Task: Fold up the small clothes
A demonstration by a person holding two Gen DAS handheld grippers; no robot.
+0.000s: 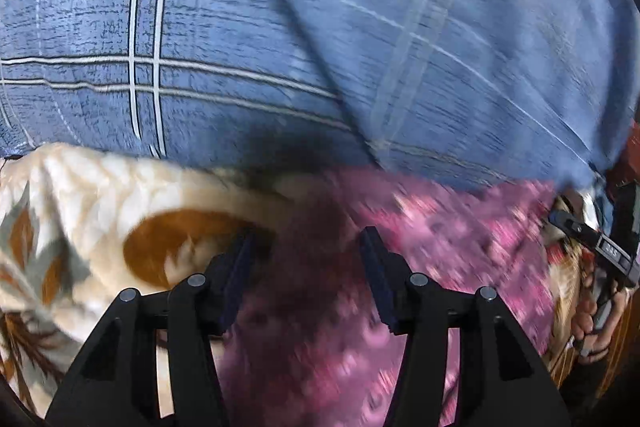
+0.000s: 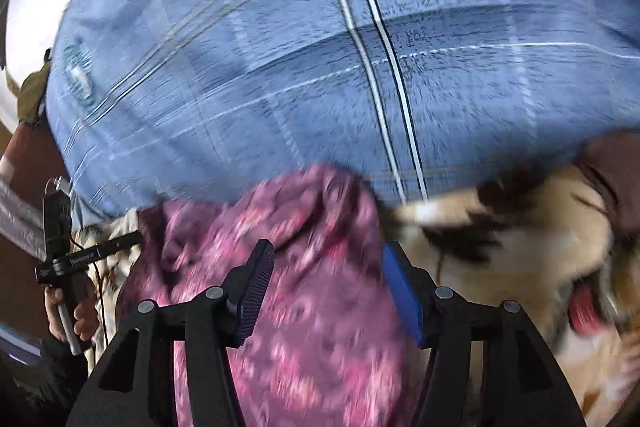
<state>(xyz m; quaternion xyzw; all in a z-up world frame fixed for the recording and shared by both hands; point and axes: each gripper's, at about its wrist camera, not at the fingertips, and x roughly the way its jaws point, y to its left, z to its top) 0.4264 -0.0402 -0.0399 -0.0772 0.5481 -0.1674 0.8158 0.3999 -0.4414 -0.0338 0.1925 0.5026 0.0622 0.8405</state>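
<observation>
A pink and purple patterned garment (image 1: 420,247) lies crumpled below both grippers, on a cream blanket and against a blue checked cloth. My left gripper (image 1: 308,247) is open and empty, hovering over the garment's left edge. My right gripper (image 2: 328,259) is open and empty, over the garment (image 2: 312,267) in the right wrist view. The other gripper, held in a hand, shows at the right edge of the left wrist view (image 1: 600,251) and at the left edge of the right wrist view (image 2: 64,259). Both views are motion-blurred.
A blue checked cloth with white stripes (image 1: 240,27) fills the upper half of both views (image 2: 320,67). A cream blanket with brown and grey leaf prints (image 1: 80,227) lies underneath, also in the right wrist view (image 2: 520,247).
</observation>
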